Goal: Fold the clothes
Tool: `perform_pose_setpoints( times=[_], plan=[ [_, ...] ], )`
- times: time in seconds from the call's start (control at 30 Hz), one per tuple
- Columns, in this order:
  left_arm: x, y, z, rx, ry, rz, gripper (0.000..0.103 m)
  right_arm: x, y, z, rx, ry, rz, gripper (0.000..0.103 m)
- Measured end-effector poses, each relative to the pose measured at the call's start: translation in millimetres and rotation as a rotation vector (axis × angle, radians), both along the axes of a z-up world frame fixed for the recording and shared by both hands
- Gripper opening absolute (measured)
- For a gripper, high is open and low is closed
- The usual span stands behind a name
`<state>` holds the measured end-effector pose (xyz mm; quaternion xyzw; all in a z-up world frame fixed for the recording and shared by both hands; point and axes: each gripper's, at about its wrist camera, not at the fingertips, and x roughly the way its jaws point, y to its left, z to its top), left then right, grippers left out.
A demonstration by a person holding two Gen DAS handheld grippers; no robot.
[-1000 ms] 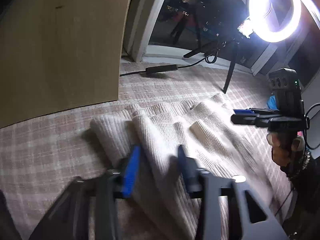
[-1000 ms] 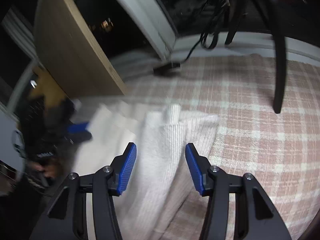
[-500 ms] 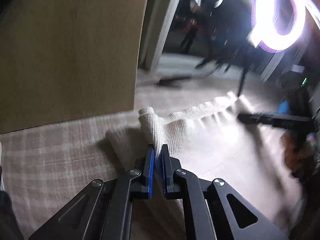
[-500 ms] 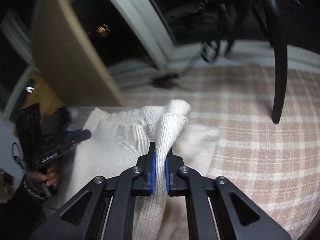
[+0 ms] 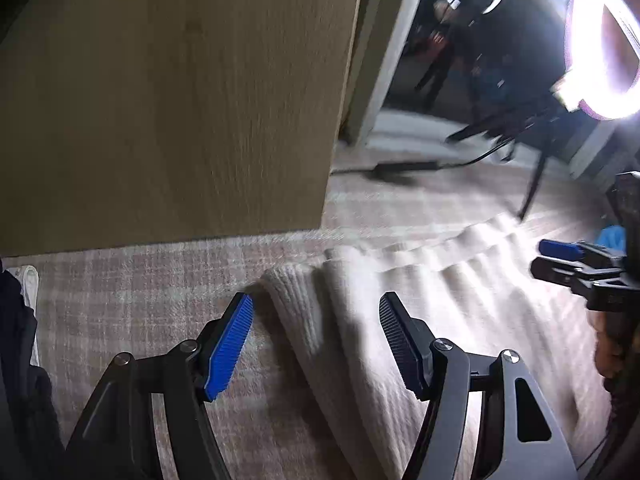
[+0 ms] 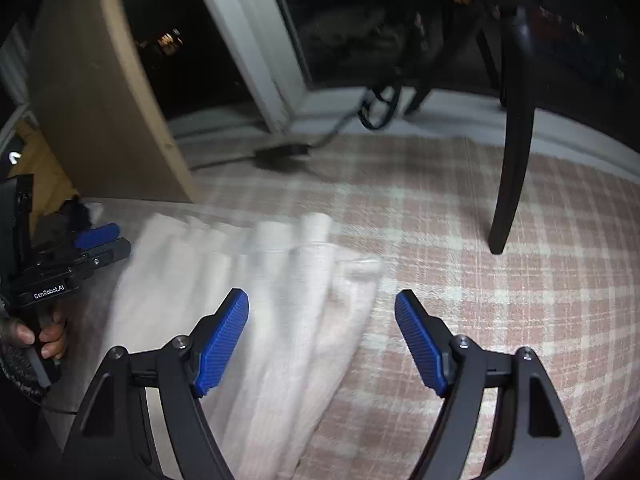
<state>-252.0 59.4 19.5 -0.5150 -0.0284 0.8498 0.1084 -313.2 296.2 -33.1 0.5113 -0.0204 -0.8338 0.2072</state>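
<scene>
Cream ribbed knitwear (image 5: 420,312) lay spread across the pink plaid rug (image 6: 460,240), its far edge bunched into soft ripples beside the wooden panel (image 5: 168,100). It looked light, limp and stretchy, likely to sag and drape instead of holding a crease, so a thick rolled hem or corner would probably give the surest hold. The left gripper (image 5: 316,344) stood wide open over the garment's rolled left edge, holding nothing. The right gripper (image 6: 322,340) was likewise spread wide above the right edge, its jaws apparently clear of the cloth.
</scene>
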Motion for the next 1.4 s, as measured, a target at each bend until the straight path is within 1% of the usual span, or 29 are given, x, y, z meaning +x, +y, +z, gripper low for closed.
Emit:
perform_pose_setpoints(
  times=[0.1, 0.17, 0.2, 0.27, 0.3, 0.33, 0.37, 0.4, 0.43, 0.47, 0.5, 0.6, 0.7, 0.77, 0.83, 0.9, 0.97, 1.0, 1.03, 1.07, 1.1, 1.13, 1.17, 1.2, 1.23, 1.27, 1.3, 1.33, 1.4],
  plan=[
    [-10, 2, -5, -0.012, -0.036, 0.019, 0.065, -14, -1, -14, -0.034, -0.069, 0.006, 0.075],
    [-16, 4, -9, -0.019, -0.046, 0.018, 0.066, -23, -2, -25, -0.031, -0.110, -0.013, 0.075],
    [-19, 6, -12, -0.020, -0.043, 0.010, 0.066, -25, 0, -29, -0.051, -0.099, -0.042, 0.076],
    [-22, 7, -15, -0.007, -0.044, -0.005, 0.063, -27, 3, -31, -0.090, -0.085, -0.036, 0.074],
    [-23, 8, -17, 0.000, -0.044, -0.013, 0.059, -28, 5, -32, -0.111, -0.088, -0.033, 0.068],
    [-21, 7, -15, 0.014, -0.040, -0.020, 0.055, -29, 6, -33, -0.141, -0.095, -0.024, 0.059],
    [-22, 7, -14, 0.046, -0.045, -0.030, 0.042, -30, 8, -34, -0.176, -0.105, -0.014, 0.036],
    [-24, 7, -14, 0.078, -0.050, -0.040, 0.029, -30, 10, -37, -0.235, -0.135, -0.002, 0.028],
    [-24, 7, -14, 0.103, -0.055, -0.048, 0.026, -29, 10, -36, -0.239, -0.131, -0.004, 0.028],
    [-22, 8, -11, 0.104, -0.049, -0.052, 0.023, -27, 10, -35, -0.243, -0.126, -0.006, 0.024],
    [-19, 8, -7, 0.101, -0.042, -0.060, 0.020, -22, 12, -27, -0.247, -0.107, -0.009, 0.020],
    [-8, 3, 18, 0.158, 0.002, -0.066, 0.017, -7, 16, -5, -0.260, -0.052, -0.018, 0.016],
    [12, -8, 65, 0.232, 0.072, -0.085, 0.015, 19, 25, 41, -0.285, 0.037, -0.012, 0.015],
    [33, -10, 107, 0.243, 0.157, -0.112, 0.014, 42, 29, 79, -0.288, 0.116, -0.005, 0.015],
    [56, -10, 148, 0.245, 0.251, -0.141, 0.014, 71, 36, 122, -0.289, 0.214, -0.004, 0.015],
    [88, -9, 186, 0.243, 0.343, -0.176, 0.014, 105, 42, 162, -0.283, 0.313, -0.005, 0.015],
    [127, -5, 211, 0.224, 0.428, -0.211, 0.014, 145, 41, 189, -0.239, 0.410, -0.003, 0.015],
    [140, -4, 213, 0.216, 0.445, -0.223, 0.014, 166, 40, 196, -0.205, 0.451, -0.001, 0.015],
    [159, 0, 213, 0.188, 0.467, -0.243, 0.014, 184, 38, 198, -0.175, 0.472, 0.005, 0.015],
    [183, 7, 205, 0.118, 0.491, -0.266, 0.014, 203, 37, 197, -0.143, 0.487, 0.010, 0.015],
    [196, 10, 196, 0.088, 0.489, -0.278, 0.017, 223, 39, 180, -0.105, 0.456, 0.007, 0.015],
    [215, 13, 178, 0.071, 0.455, -0.305, 0.020, 243, 41, 163, -0.067, 0.424, 0.004, 0.016],
    [234, 15, 150, 0.042, 0.379, -0.337, 0.028, 263, 42, 145, -0.029, 0.392, 0.001, 0.020],
    [253, 16, 122, 0.012, 0.302, -0.368, 0.028, 282, 45, 127, 0.008, 0.354, -0.002, 0.030],
    [275, 13, 87, -0.017, 0.190, -0.378, 0.027, 301, 51, 101, 0.041, 0.266, -0.010, 0.034],
    [290, 8, 63, -0.023, 0.103, -0.374, 0.026, 320, 58, 76, 0.067, 0.179, -0.020, 0.034],
    [305, 4, 41, -0.028, 0.016, -0.370, 0.025, 337, 69, 59, 0.045, 0.104, -0.050, 0.034],
    [316, -2, 27, -0.035, -0.035, -0.348, 0.025, 353, 81, 43, 0.019, 0.034, -0.082, 0.034],
    [328, -11, 17, -0.012, -0.063, -0.296, 0.024, 373, 101, 35, -0.084, -0.025, -0.158, 0.034]
  ],
)
